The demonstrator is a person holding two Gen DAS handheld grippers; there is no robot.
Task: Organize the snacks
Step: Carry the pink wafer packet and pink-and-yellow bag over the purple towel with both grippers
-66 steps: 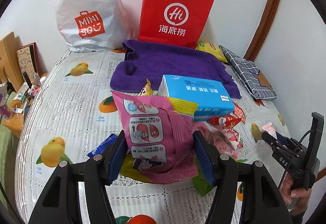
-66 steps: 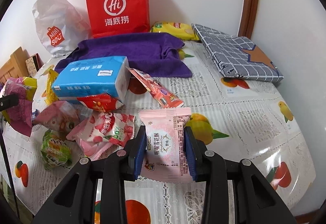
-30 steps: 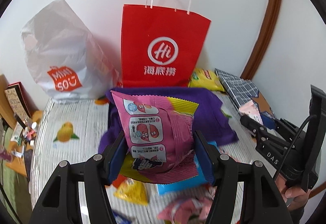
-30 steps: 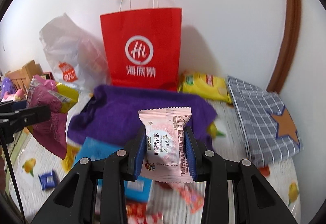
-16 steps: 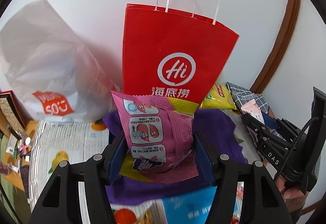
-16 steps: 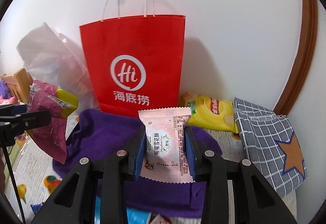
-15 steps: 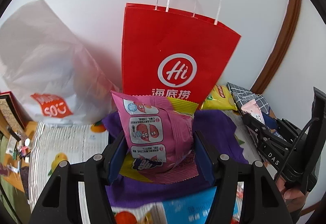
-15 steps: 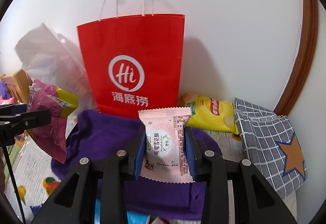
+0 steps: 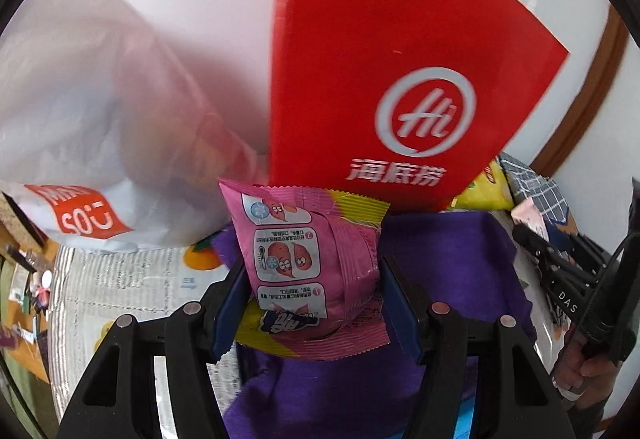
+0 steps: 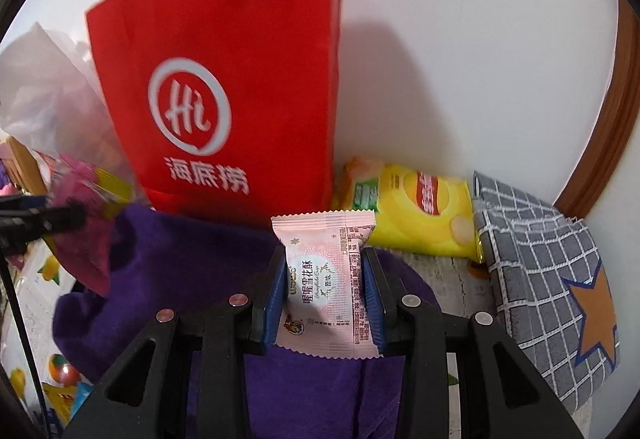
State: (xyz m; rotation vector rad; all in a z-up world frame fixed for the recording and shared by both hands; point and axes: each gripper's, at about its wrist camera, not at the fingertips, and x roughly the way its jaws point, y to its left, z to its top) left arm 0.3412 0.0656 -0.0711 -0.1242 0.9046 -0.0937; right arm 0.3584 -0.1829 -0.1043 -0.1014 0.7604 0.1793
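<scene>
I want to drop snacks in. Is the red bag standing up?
Yes, the red paper bag stands upright against the wall, behind the purple towel.

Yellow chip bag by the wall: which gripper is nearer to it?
Right. The right gripper is just in front of the yellow chip bag; the left gripper sits farther off, toward the white plastic bag.

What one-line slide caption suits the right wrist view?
Right gripper clamps a pale pink snack packet above a purple towel, facing a red paper bag.
</scene>
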